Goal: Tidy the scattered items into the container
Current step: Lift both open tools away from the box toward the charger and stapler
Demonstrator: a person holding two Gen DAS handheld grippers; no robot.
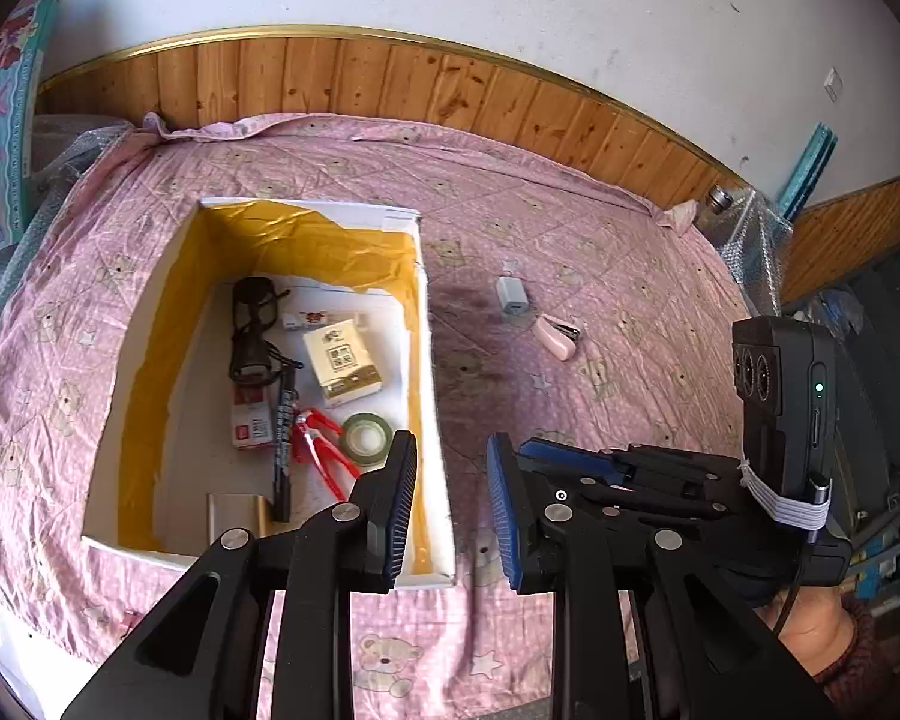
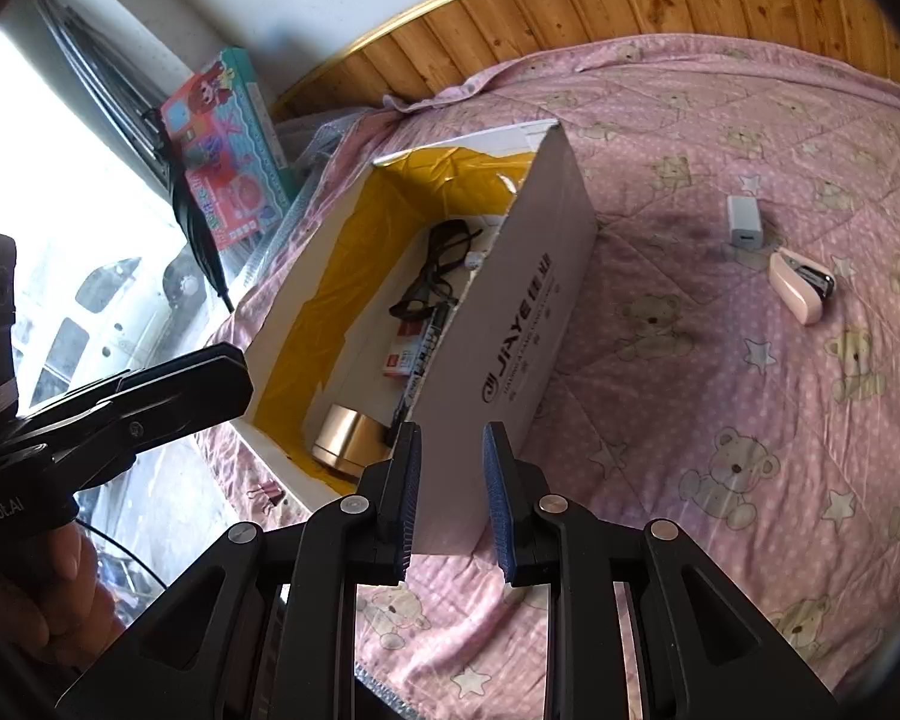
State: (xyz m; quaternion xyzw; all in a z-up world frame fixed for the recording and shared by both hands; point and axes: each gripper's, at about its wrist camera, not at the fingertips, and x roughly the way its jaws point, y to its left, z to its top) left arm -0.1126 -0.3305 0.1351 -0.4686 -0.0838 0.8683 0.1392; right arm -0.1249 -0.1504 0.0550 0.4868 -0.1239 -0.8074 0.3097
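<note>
White box (image 1: 432,396) on pink bedspread (image 1: 570,228) holding glasses (image 1: 252,324), tape roll (image 1: 363,432), both grippers (image 1: 450,504) (image 2: 447,498) released, empty, charger (image 2: 743,222) and pink stapler (image 2: 801,285) loose toward bedspread's right edge

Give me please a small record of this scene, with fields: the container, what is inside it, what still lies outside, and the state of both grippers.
container: open white box with yellow lining, on the pink bedcover
inside: glasses, cream carton, tape roll, red tool, marker, gold tin
outside: white charger, pink stapler, right of the box
left gripper: open, empty
right gripper: open, empty
</note>
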